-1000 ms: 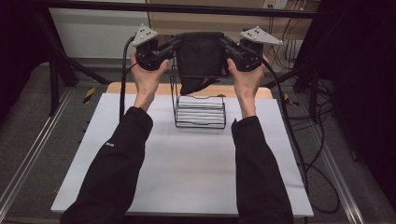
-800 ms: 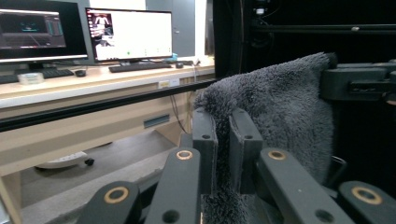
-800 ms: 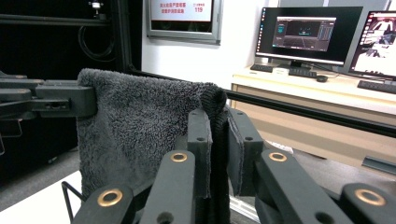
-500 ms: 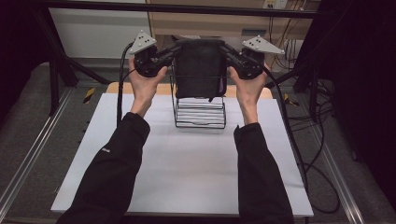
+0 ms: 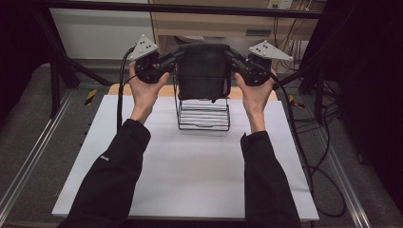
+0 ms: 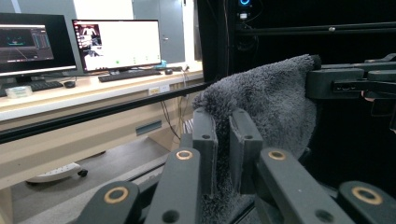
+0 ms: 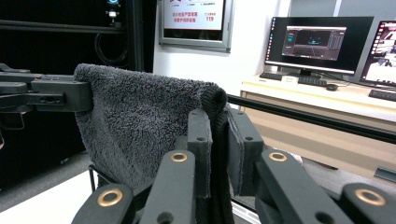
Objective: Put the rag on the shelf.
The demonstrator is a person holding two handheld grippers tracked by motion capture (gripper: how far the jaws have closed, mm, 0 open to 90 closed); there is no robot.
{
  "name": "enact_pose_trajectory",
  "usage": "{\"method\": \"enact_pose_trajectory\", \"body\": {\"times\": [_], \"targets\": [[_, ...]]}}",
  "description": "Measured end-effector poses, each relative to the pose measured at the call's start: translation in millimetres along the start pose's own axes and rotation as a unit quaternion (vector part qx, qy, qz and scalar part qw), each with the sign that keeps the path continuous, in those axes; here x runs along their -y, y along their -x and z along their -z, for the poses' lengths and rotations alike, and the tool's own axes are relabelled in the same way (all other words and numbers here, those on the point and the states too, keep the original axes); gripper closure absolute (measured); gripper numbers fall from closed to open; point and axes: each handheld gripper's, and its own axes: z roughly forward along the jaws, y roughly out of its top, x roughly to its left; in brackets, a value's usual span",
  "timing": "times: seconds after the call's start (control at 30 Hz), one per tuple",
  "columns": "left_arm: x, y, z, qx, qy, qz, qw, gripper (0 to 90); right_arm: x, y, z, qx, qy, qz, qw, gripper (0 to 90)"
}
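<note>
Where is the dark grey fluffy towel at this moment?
In the high view, the dark grey fluffy towel hangs stretched between the left gripper and right gripper, directly above the black wire rack.

The wall sign (image 7: pixel 194 21) carries the number "119".

A dark grey fleecy towel (image 5: pixel 203 71) hangs stretched flat, held up by its two top corners. Its lower edge dangles just above a black wire rack (image 5: pixel 203 114) on the bench.
</note>
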Motion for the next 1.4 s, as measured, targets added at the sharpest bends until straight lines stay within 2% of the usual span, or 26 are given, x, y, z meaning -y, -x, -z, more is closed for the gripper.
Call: {"method": "enact_pose_trajectory", "body": {"times": [0.1,0.23,0.83,1.0,1.23,1.4], "targets": [[1.9,1.6,1.8,0.002,0.004,0.004,1.0,82.2,2.0,-1.1,2.0,-0.002,0.001,-0.001,1.0,81.2],[3.7,4.0,4.6,0.003,0.002,0.0,1.0,82.2,3.8,-3.9,5.1,-0.002,0.002,0.009,1.0,81.2],[22.5,15.4,17.3,0.008,-0.001,-0.009,0.9999,82.2,16.2,-13.5,16.9,-0.012,-0.003,0.024,0.9996,81.1],[29.3,20.9,19.2,0.005,-0.013,-0.023,0.9996,82.1,21.7,-15.4,20.6,-0.017,-0.014,0.023,0.9995,81.1],[39.6,25.7,22.5,0.001,-0.02,-0.033,0.9992,82.0,26.8,-21.6,23.7,-0.016,-0.018,0.037,0.999,81.1],[48.5,27.1,21.9,0.002,-0.028,-0.029,0.9992,81.8,35.2,-22.4,26.5,-0.021,-0.03,0.027,0.999,81.0]]}}
